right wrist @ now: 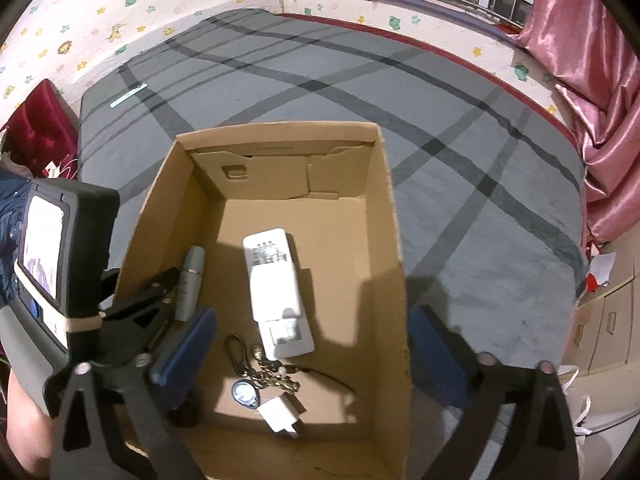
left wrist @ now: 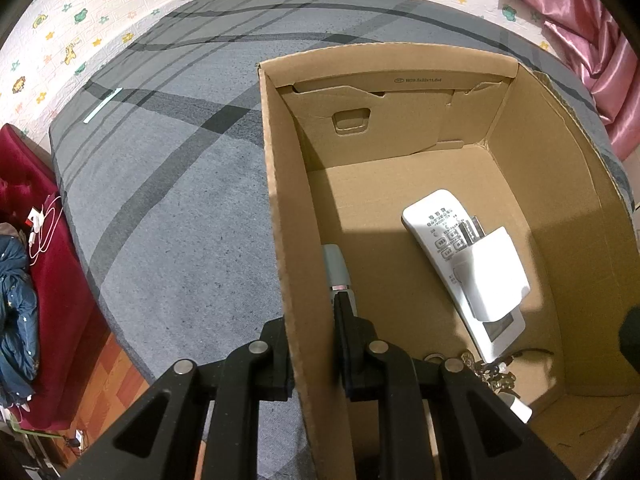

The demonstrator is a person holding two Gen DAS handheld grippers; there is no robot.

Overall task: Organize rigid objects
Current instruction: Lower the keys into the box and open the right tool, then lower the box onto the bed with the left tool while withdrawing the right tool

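Observation:
An open cardboard box [left wrist: 276,184] [right wrist: 394,216] sits on a grey striped bed. Inside lie a white remote [left wrist: 464,256] [right wrist: 274,288], a grey tube [left wrist: 338,270] [right wrist: 191,280], a key bunch [right wrist: 268,372] [left wrist: 494,374] and a white charger plug [right wrist: 280,414] [left wrist: 520,408]. My left gripper [left wrist: 310,344] is shut on the box's left wall, one finger outside and one inside. My right gripper [right wrist: 308,348] is open and empty above the box's near end, with its left pad [right wrist: 188,344] inside the box and its right pad [right wrist: 434,348] outside the right wall.
The grey bedspread [left wrist: 172,200] [right wrist: 480,200] spreads left of and beyond the box. A pale strip [left wrist: 103,105] [right wrist: 128,96] lies far left on it. A red sofa [left wrist: 48,248] with cables is at left. Pink curtains [right wrist: 600,120] hang at right.

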